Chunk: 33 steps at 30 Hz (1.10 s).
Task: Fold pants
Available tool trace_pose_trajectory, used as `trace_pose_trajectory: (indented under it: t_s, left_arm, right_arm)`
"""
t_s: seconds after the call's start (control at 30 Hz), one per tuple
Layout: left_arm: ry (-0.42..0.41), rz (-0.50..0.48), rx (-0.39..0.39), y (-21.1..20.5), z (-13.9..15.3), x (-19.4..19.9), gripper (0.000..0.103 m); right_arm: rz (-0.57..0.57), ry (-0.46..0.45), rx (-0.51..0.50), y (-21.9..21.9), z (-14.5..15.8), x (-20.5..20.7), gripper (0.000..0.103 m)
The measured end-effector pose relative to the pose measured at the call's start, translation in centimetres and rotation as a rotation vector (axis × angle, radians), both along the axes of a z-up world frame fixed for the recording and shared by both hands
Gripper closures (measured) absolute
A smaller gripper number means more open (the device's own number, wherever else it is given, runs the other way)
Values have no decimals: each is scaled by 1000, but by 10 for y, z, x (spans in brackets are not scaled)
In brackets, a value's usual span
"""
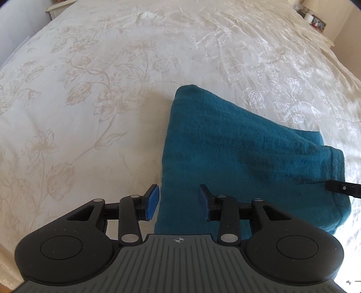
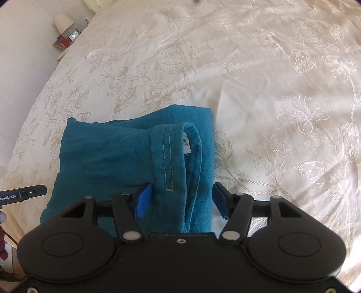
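The teal pants [image 1: 237, 162] lie folded into a compact bundle on the cream floral bedspread [image 1: 90, 90]. In the left wrist view my left gripper [image 1: 178, 202] is open and empty, its jaws straddling the bundle's near left edge. In the right wrist view the pants [image 2: 108, 162] show the stitched waistband and a white size label [image 2: 186, 144] on top. My right gripper [image 2: 180, 200] is open and empty, jaws on either side of the waistband end. The tip of the right gripper shows at the right edge of the left wrist view [image 1: 343, 188].
The bedspread [image 2: 270, 90] stretches wide beyond the pants. A bedside table with a lamp [image 2: 64, 22] and small items stands at the far left of the right wrist view. More small items [image 1: 315, 21] sit at the far right corner in the left wrist view.
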<state>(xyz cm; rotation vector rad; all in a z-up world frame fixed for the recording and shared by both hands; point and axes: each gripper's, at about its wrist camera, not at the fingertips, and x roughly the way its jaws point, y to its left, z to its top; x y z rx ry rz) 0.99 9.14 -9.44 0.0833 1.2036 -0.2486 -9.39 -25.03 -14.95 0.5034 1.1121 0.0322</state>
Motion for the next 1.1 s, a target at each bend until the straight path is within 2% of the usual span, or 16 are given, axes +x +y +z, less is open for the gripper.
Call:
trace_pose_trajectory:
  t_s: [0.1,0.23,0.27,0.33,0.47,0.53,0.67,0.83,0.93,0.97,1.0,1.03,1.1]
  left_arm:
    - [58,-42,-24,-2,-19,15,59]
    - [114,-66,-18,-5,-46,27,56]
    - [126,-68,-25,-5,-51,29,53]
    - [141,-75,-38,-6,-60,32,45]
    - [152,-82,-73,-4,-66,36,42]
    - [159,-87,-100,-4,-69,37,36]
    - [172,-89,-116,-8,-78,39,29]
    - [178,-97,-147,-20,-89,44,1]
    - [148,-123,-103,-32,-92,44,1]
    - [148,-112,-106,-33,-92,44,1]
    - [152,-93,-119,-31,-92,43,1]
    - [160,-69,-144,-28,-92,44,1]
    - [175,-33,-186,-20,-91,46,6]
  right_arm:
    - [-11,33,34,-1,-12,4,39]
    - [-29,61,53,-1,-24,8,38]
    - [-38,66,62,-3,-27,8,37]
    - [-55,75,78,-3,-32,10,35]
    - [-82,77,77,-5,-31,9,35]
    - [-99,68,88,-7,-28,4,29]
    - [-104,92,127,-10,-40,11,26]
    - [-69,97,138,5,-53,35,1]
    - [-37,97,111,17,-52,45,0]
    - [-36,91,116,19,-52,46,1]
    - [-43,85,131,18,-51,45,9]
    - [-54,78,149,16,-49,43,26]
    - [-73,77,167,12,-44,39,49]
